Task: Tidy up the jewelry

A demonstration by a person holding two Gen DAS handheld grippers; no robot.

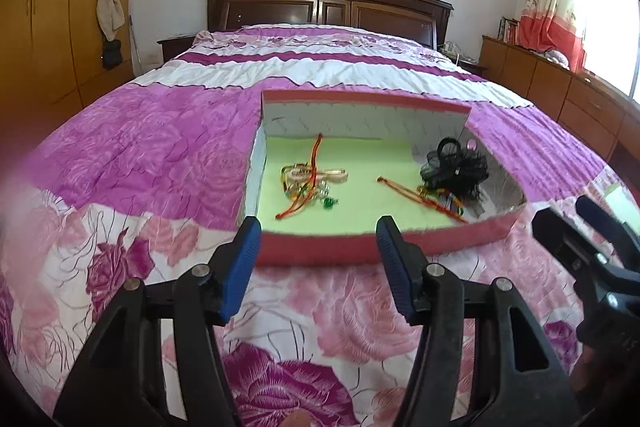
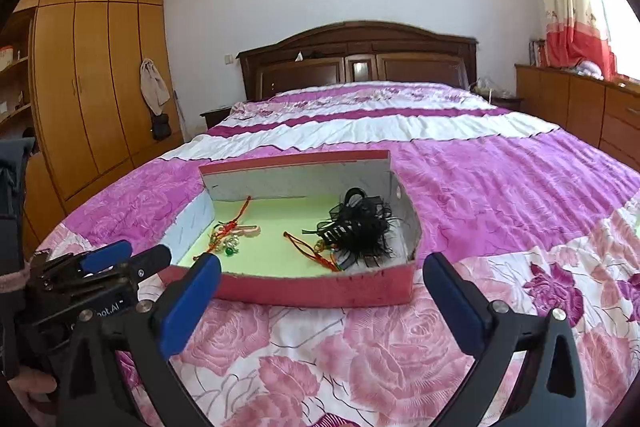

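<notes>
Fingers (image 1: 248, 259) of the left gripper (image 1: 316, 259) stand wide apart and grasp nothing, hovering low over the bed (image 1: 140, 155) just short of the near wall of the box (image 1: 360, 247); the right gripper (image 2: 320, 291) is likewise spread and holds nothing, level with the same wall. All the jewelry lies inside the box, ahead of both grippers on its green floor. At the left sits a tangle (image 1: 308, 183) of red cord, clear links and a green bead, its long cord running near to far. At the right, a second cord (image 1: 420, 197) runs slantwise from centre-far toward the near right corner, where its end meets the black hair clip (image 1: 456, 167) heaped against the right wall. Judging by position, the left gripper is the closer one to the tangle and the right gripper to the clip. The clip's long axis, seen from the right wrist, runs roughly left to right, so fingers coming straight in would straddle it across its width.
</notes>
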